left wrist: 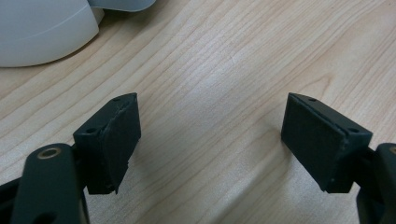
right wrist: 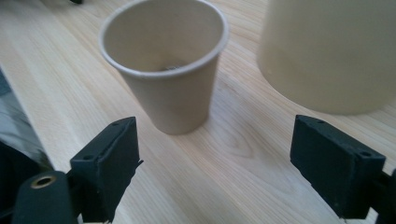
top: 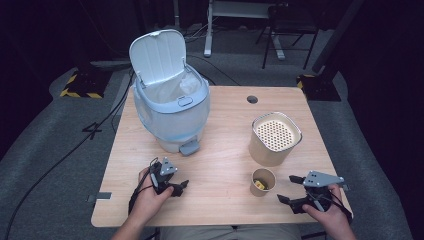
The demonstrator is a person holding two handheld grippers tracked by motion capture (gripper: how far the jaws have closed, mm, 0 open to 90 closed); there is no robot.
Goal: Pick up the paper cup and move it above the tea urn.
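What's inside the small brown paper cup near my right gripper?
The small brown paper cup holds something yellow at the bottom; what it is stays unclear, and the cup wall hides part of it.

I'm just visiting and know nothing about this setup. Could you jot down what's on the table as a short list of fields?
surface: wooden table
bin: pale blue trash bin, lid up, far left
container: beige container with a perforated top, right of centre
cup: small paper cup in front of it, something yellow inside
left gripper: open, nothing between its fingers
right gripper: open, facing the cup, not touching it
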